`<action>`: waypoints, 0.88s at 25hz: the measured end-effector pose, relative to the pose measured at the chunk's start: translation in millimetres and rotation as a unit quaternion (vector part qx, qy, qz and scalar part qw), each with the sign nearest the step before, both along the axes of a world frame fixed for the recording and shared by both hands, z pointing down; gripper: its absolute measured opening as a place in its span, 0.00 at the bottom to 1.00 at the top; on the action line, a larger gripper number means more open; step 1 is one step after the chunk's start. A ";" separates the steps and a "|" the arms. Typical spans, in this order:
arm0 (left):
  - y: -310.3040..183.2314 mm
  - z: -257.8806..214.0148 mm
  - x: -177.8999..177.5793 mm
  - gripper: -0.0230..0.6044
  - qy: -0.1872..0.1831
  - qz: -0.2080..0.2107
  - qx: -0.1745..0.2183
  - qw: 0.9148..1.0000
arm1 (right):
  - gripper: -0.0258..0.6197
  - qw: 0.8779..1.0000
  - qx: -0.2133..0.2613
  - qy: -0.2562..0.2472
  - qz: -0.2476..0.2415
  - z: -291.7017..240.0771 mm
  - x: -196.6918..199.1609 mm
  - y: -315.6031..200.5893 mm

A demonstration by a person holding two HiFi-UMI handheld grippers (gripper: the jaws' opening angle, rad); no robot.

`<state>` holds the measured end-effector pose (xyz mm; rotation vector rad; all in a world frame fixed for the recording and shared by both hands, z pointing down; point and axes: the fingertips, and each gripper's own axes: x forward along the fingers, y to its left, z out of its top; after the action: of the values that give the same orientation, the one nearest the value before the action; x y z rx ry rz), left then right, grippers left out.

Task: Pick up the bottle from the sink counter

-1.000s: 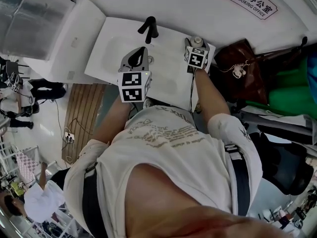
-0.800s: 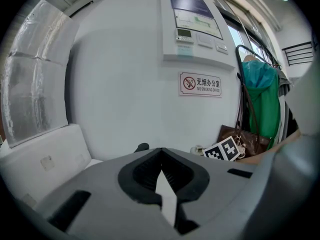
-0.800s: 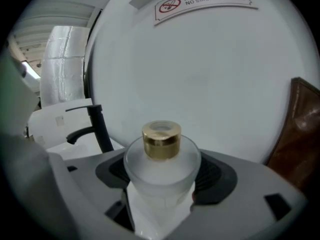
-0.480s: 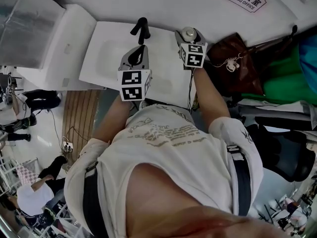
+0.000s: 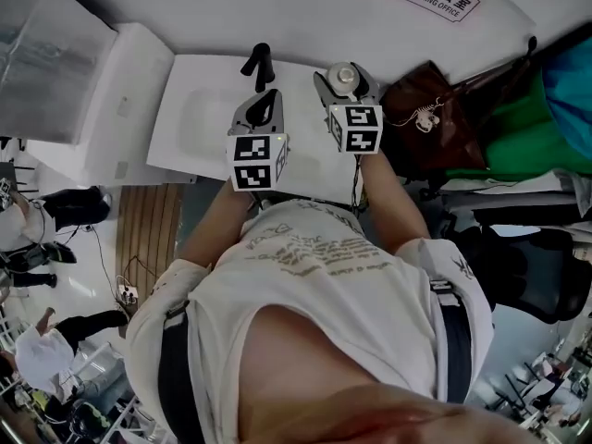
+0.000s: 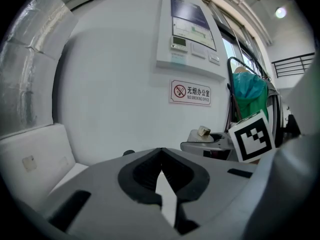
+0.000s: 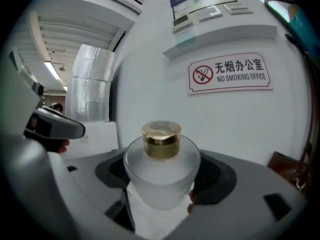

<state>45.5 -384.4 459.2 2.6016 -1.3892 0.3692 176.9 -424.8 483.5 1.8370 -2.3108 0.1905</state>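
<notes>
Frosted glass with a gold cap point(image 7: 161, 140): the bottle point(image 7: 160, 176) sits pinched between the fingers point(image 7: 216, 181) of the right gripper point(image 5: 344, 78), at the upper middle of the head view, over the back right corner of the white desk point(image 5: 199, 109). The grasp looks made, so what is left, as I judge it, is the lift clear of the surface (no view shows whether the base is off the desk). The left gripper point(image 5: 269, 98) hangs just to the left, its fingers pressed together on nothing, taking no part.

Room is tight at the back. The wall point(image 5: 277, 7) runs just above the bottle in the frame, a brown bag point(image 5: 427, 118) lies just right of it, and the black tap point(image 5: 260, 61) stands to its left, near the left gripper. Straight up, then back toward the person's body, looks the open way.
</notes>
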 end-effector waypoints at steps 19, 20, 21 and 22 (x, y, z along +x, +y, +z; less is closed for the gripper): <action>18.7 2.8 14.5 0.07 0.017 0.066 -0.006 0.998 | 0.53 0.993 0.000 -0.021 0.120 -19.5 19.9 89.5; 18.8 2.0 15.3 0.07 0.018 0.069 -0.005 0.997 | 0.53 0.992 0.004 -0.021 0.123 -22.2 20.8 90.3; 18.9 1.3 16.1 0.07 0.018 0.071 -0.005 0.997 | 0.53 0.992 0.008 -0.022 0.126 -24.7 21.7 90.8; 19.0 0.8 16.7 0.07 0.019 0.073 -0.005 0.997 | 0.53 0.991 0.011 -0.023 0.129 -26.7 22.4 91.1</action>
<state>62.2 -365.4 460.1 2.6955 -1.1864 0.3422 199.3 -333.7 456.9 2.1600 -2.1031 0.2459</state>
